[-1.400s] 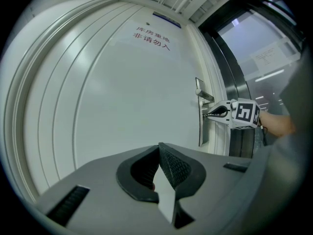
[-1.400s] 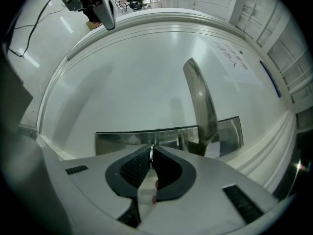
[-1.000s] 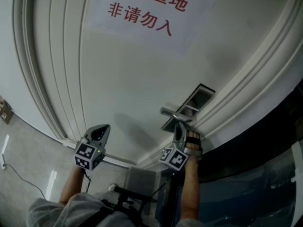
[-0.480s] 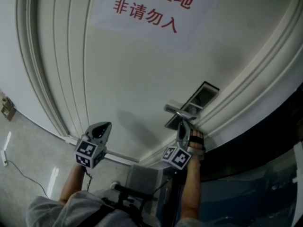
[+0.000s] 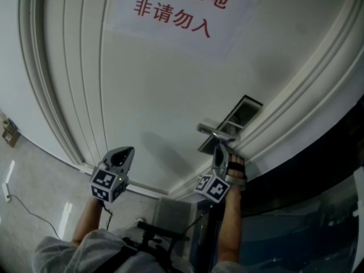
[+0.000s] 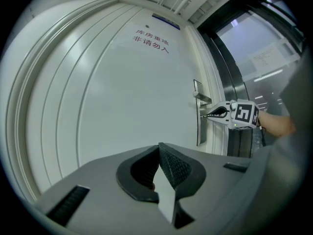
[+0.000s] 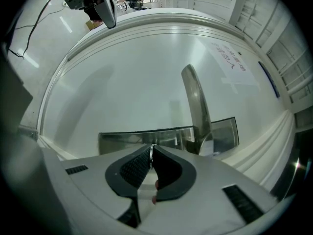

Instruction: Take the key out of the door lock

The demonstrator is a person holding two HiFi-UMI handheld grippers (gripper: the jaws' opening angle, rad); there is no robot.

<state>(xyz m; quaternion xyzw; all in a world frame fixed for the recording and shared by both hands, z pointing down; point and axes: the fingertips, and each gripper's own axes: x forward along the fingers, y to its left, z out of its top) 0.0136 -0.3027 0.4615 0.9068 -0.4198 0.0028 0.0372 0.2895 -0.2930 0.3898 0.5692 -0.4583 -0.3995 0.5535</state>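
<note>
My right gripper [image 5: 218, 145] points at the steel lock plate [image 5: 226, 135] on the white door, just below the lever handle [image 5: 209, 131]. In the right gripper view its jaws [image 7: 152, 148] are shut on a thin metal key [image 7: 151, 152], whose edge shows between the pads right in front of the lock plate [image 7: 127, 140]. The keyhole itself is hidden behind the jaws. My left gripper [image 5: 125, 152] hangs in the air left of the lock, away from the door hardware. Its jaws [image 6: 159, 147] are shut with nothing between them. From there the right gripper [image 6: 215, 114] shows at the lock plate [image 6: 200, 131].
A paper sign [image 5: 176, 13] with red characters is stuck high on the door. Moulded door frame [image 5: 296, 95] runs to the right of the lock, with dark glass [image 5: 318, 209] beyond it. Grey floor [image 5: 34, 192] with a cable lies at the left.
Only the head view has shifted a little; both grippers stay where they were, the right one still shut at the lock.
</note>
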